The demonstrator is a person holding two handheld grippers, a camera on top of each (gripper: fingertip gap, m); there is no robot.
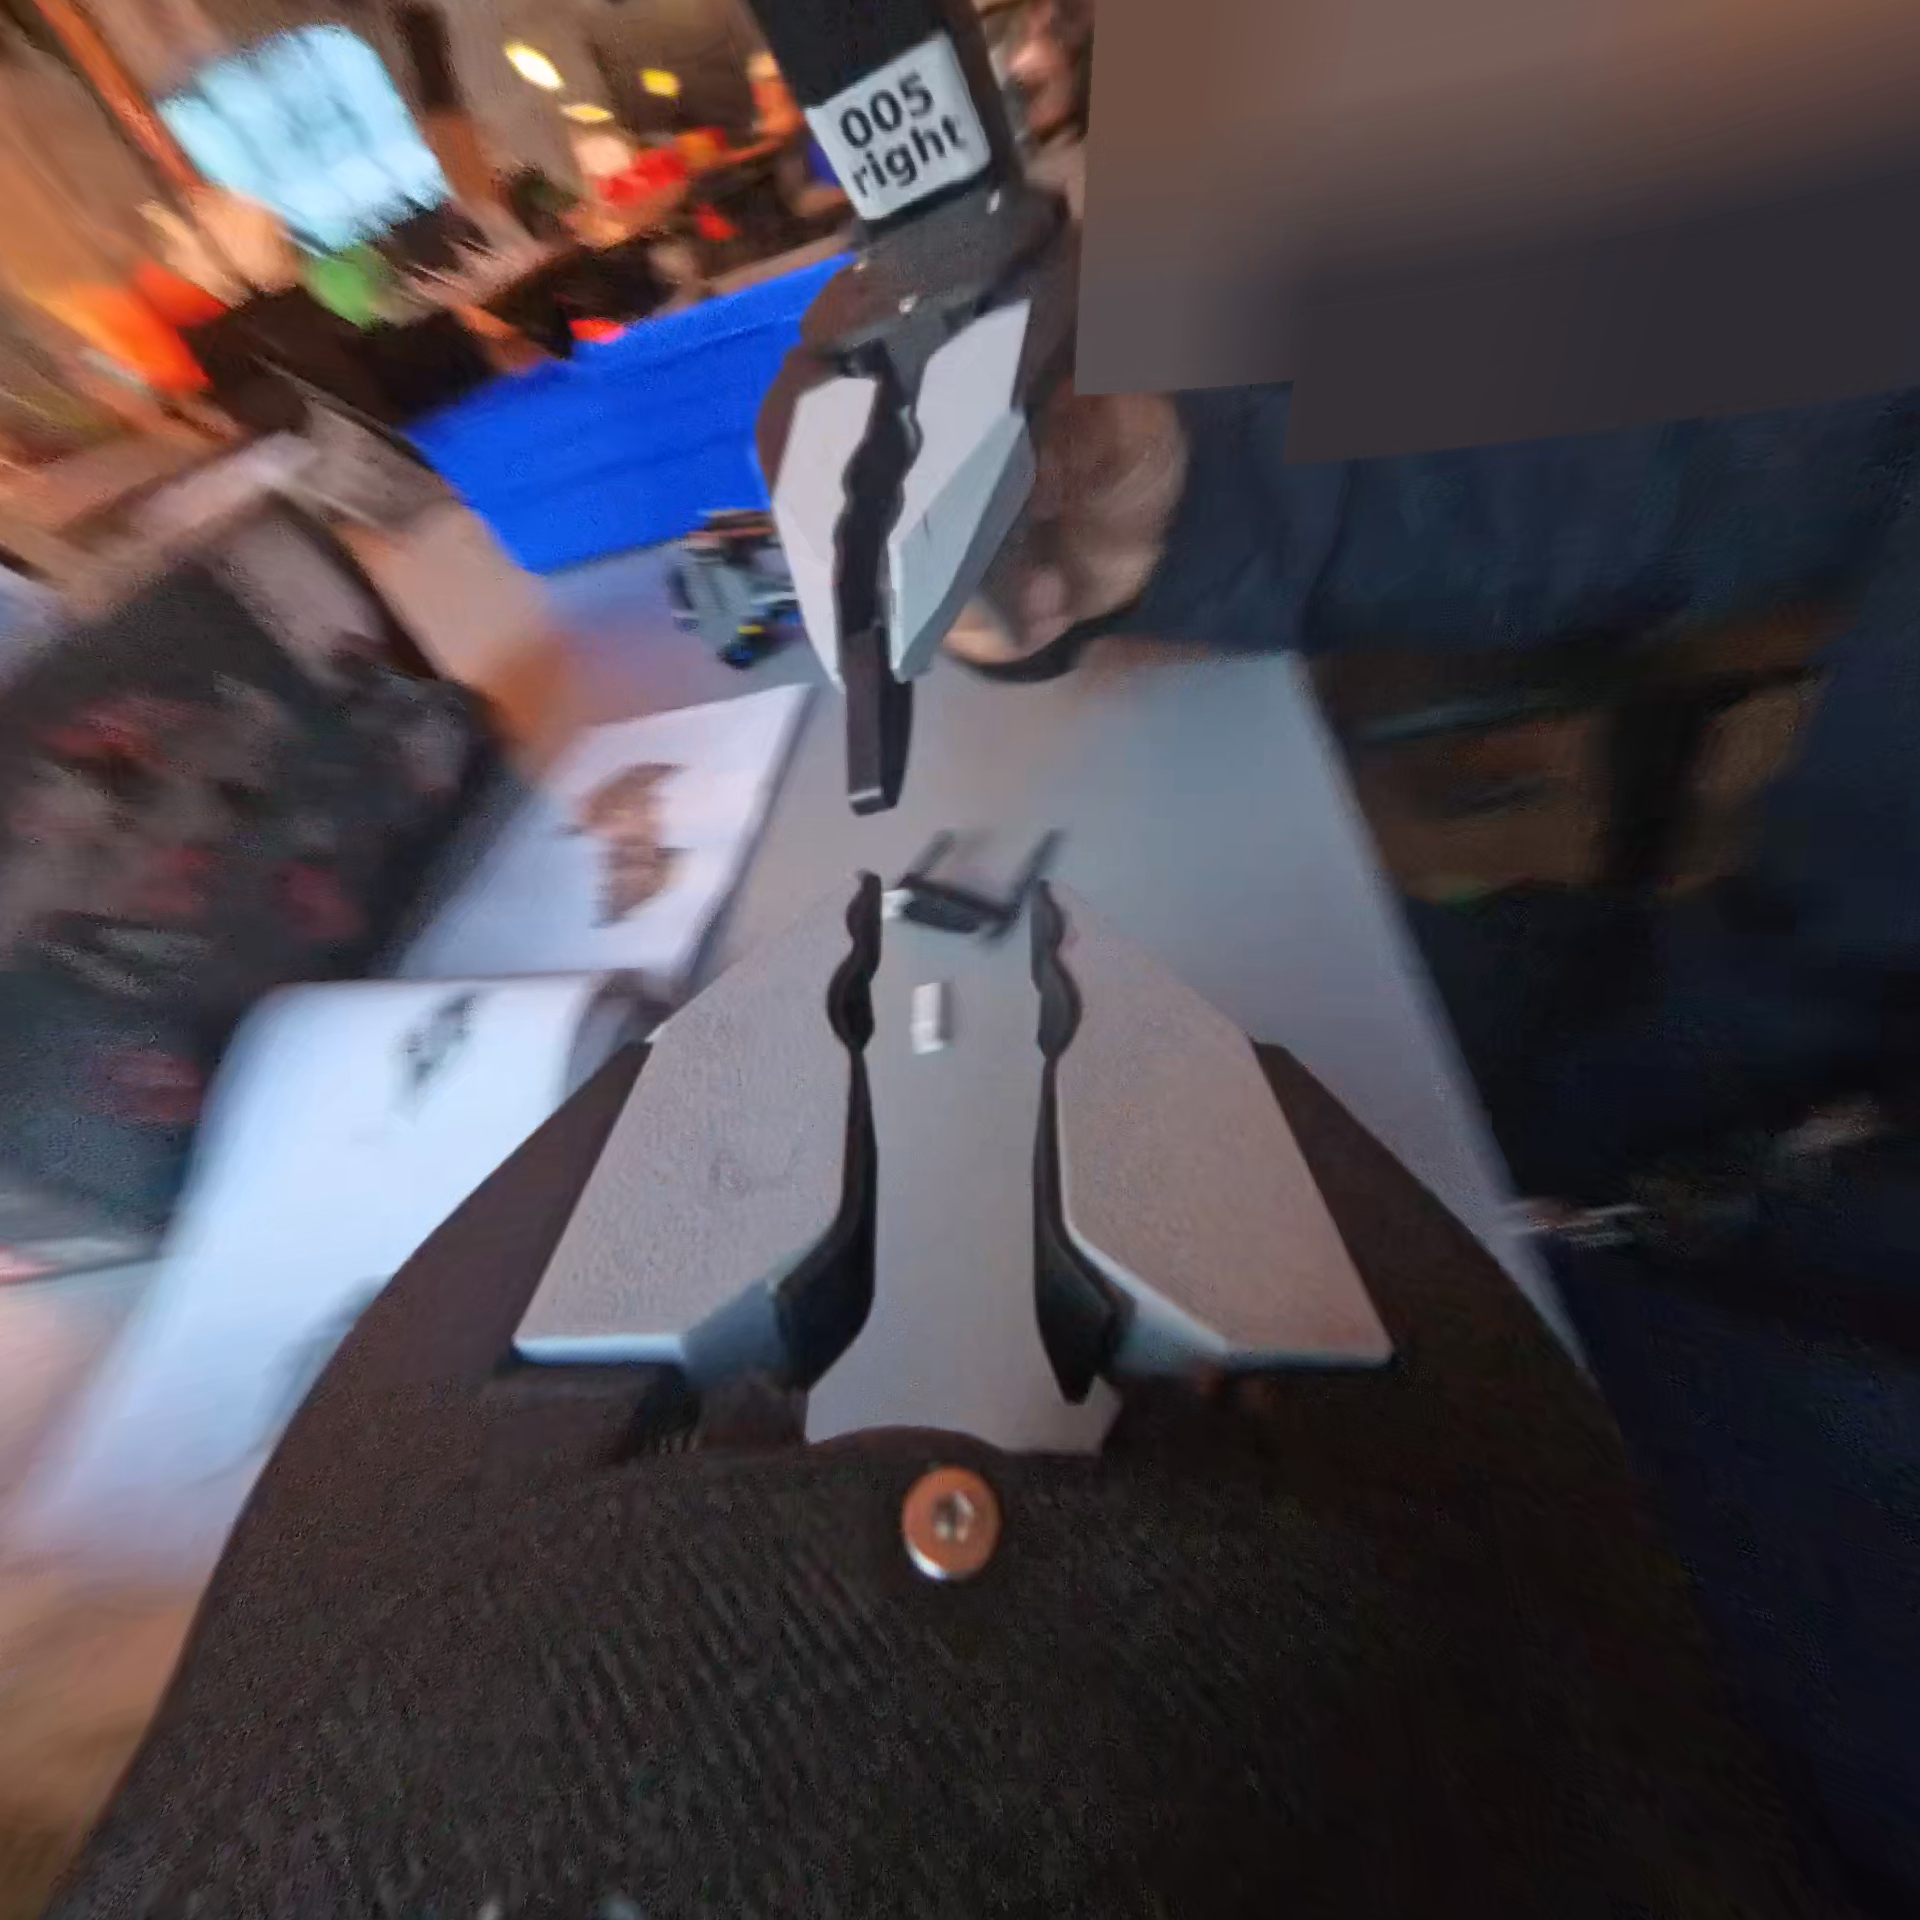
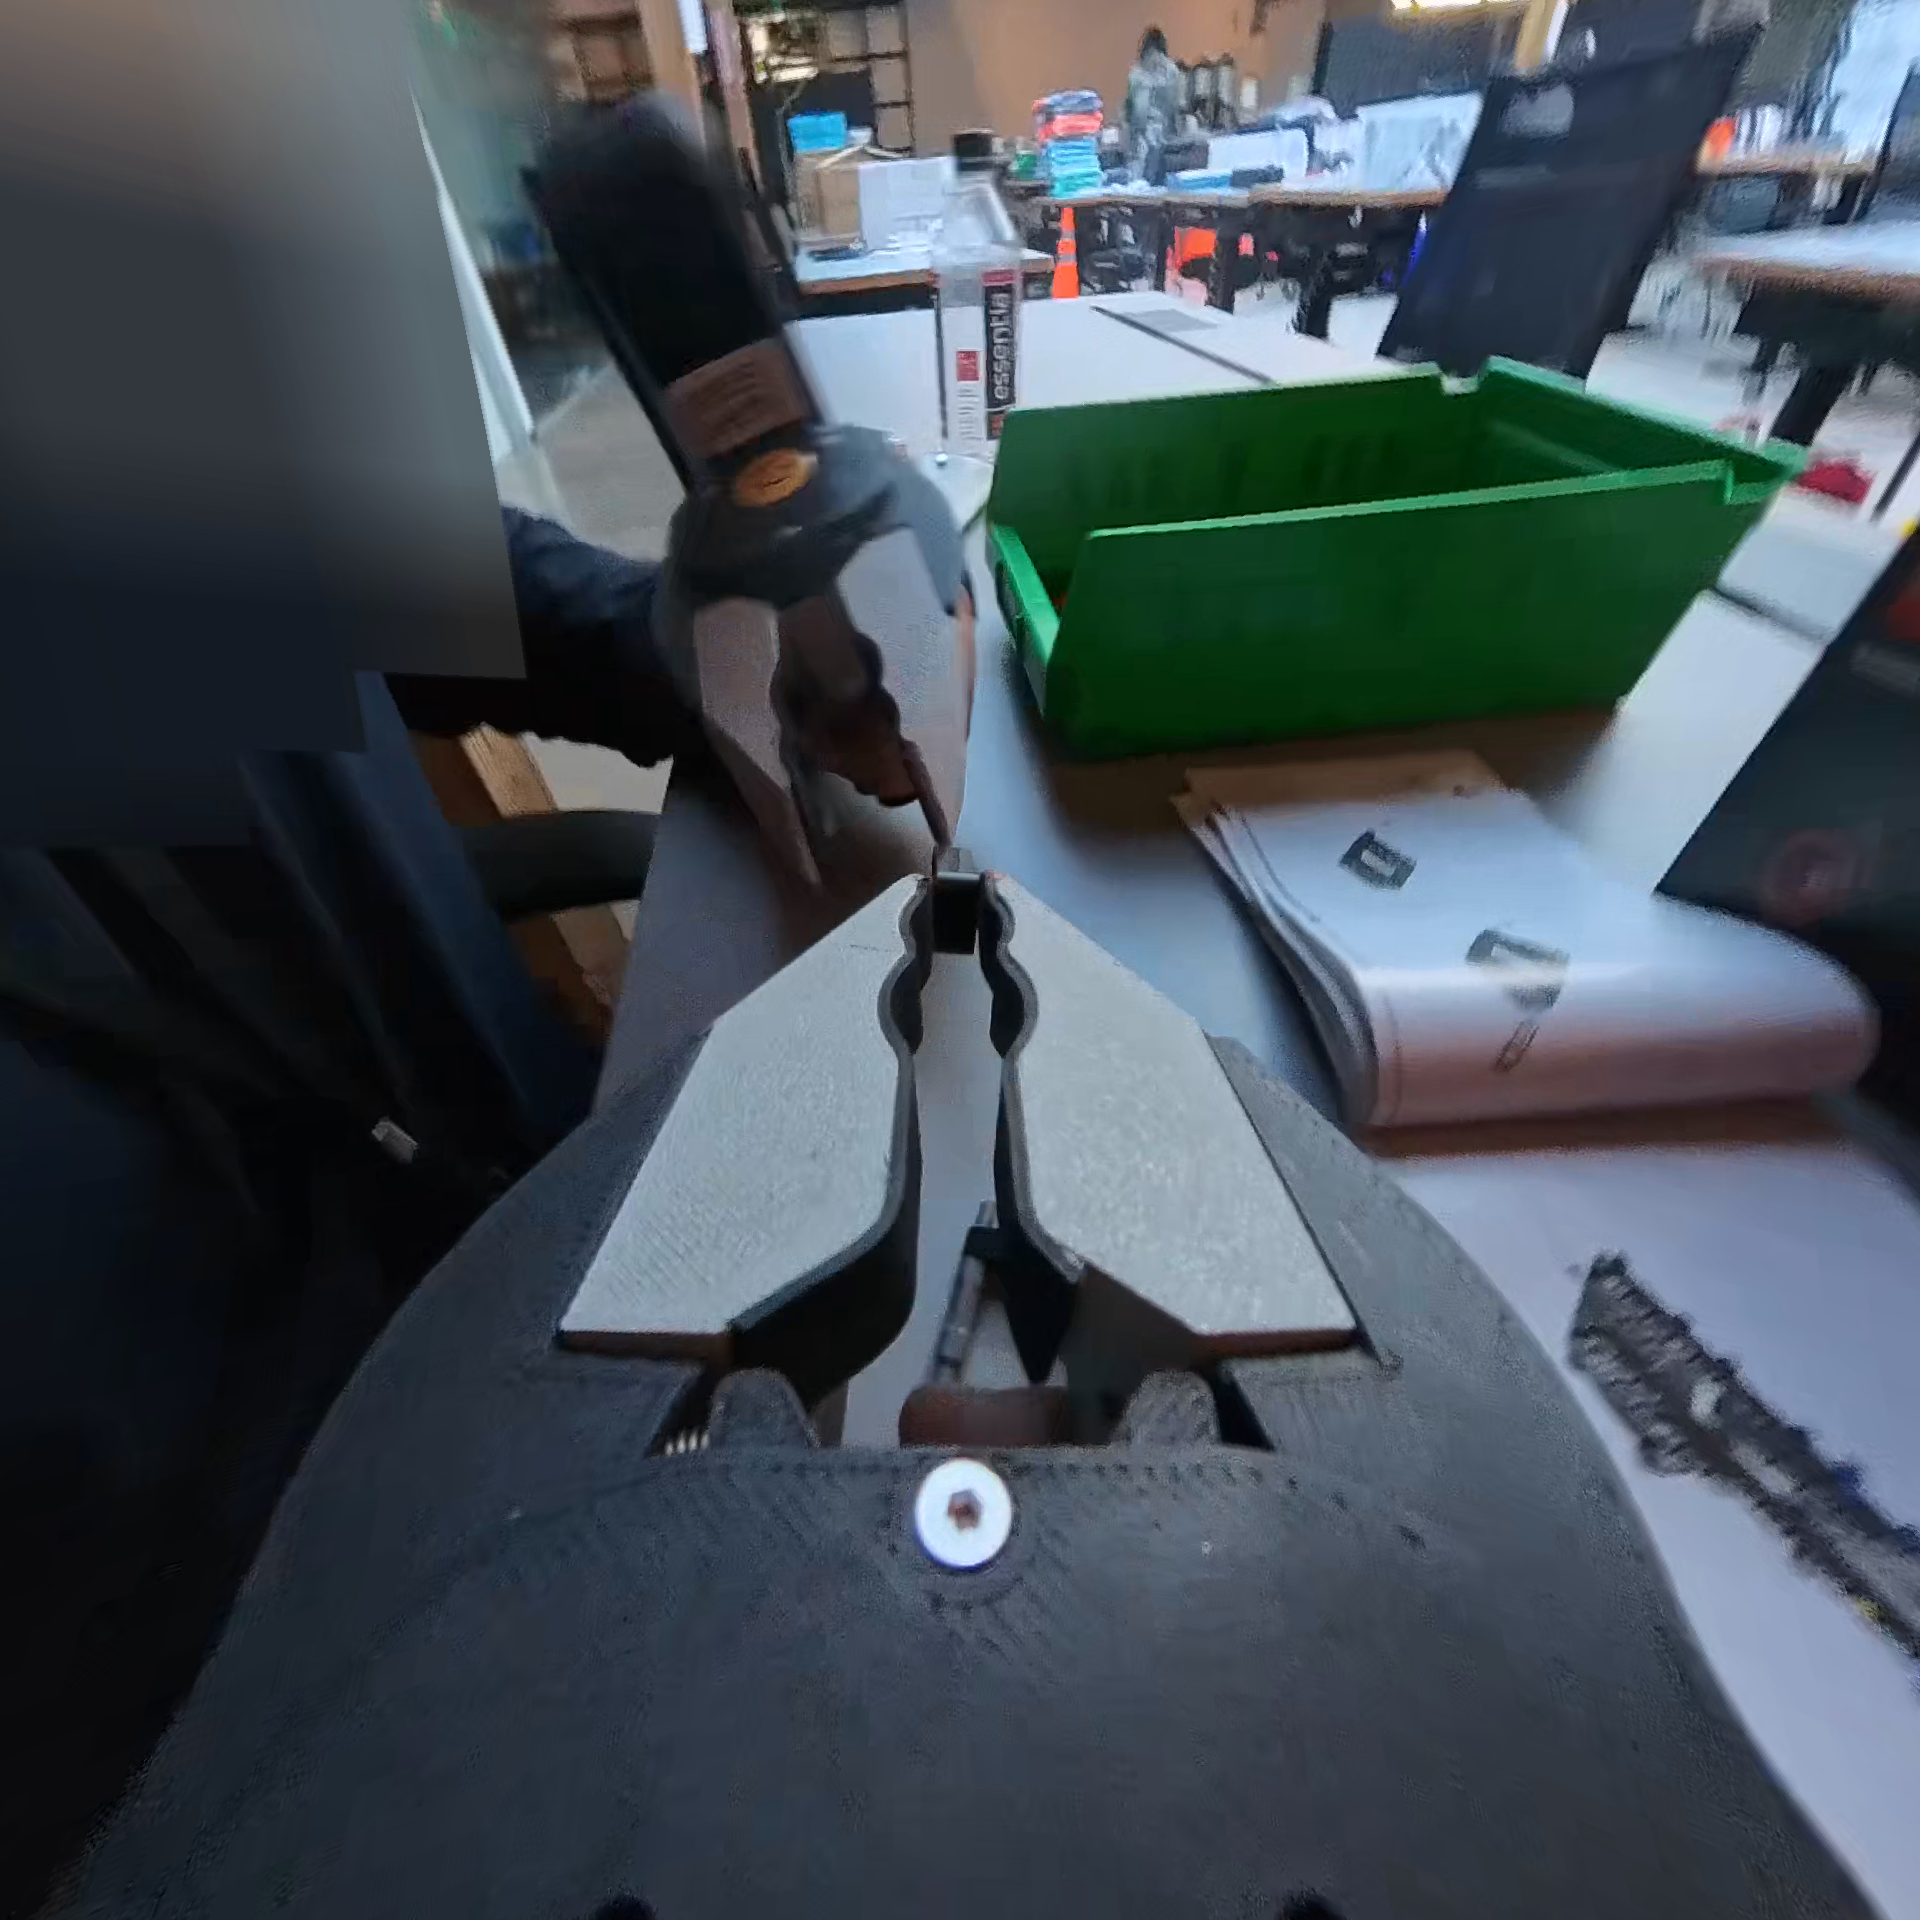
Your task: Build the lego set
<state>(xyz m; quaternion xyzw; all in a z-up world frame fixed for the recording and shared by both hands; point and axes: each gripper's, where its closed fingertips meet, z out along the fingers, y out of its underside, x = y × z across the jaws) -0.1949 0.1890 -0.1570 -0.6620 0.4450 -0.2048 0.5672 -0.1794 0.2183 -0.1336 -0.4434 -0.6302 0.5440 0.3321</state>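
My right gripper (image 2: 954,896) is shut on a narrow black lego piece (image 2: 956,914) at its fingertips. In the left wrist view the right gripper (image 1: 871,665) comes down from above, with the black piece (image 1: 871,738) hanging below its tips over the grey table (image 1: 1174,831). My left gripper (image 1: 954,902) is open and empty just beneath it. On the table between its tips lie a black lego part (image 1: 961,896) and a small pale piece (image 1: 928,1018). The left gripper (image 2: 878,847) also shows in the right wrist view, open, close ahead of my right tips.
A green bin (image 2: 1351,582) stands at the back right, and a water bottle (image 2: 977,322) behind it. An open instruction booklet (image 2: 1538,956) lies to its front; it also shows in the left wrist view (image 1: 644,842). A long black lego assembly (image 2: 1745,1455) and a grey lego vehicle (image 1: 727,597) sit on the table. Tip to tip, the grippers are about 5 cm apart.
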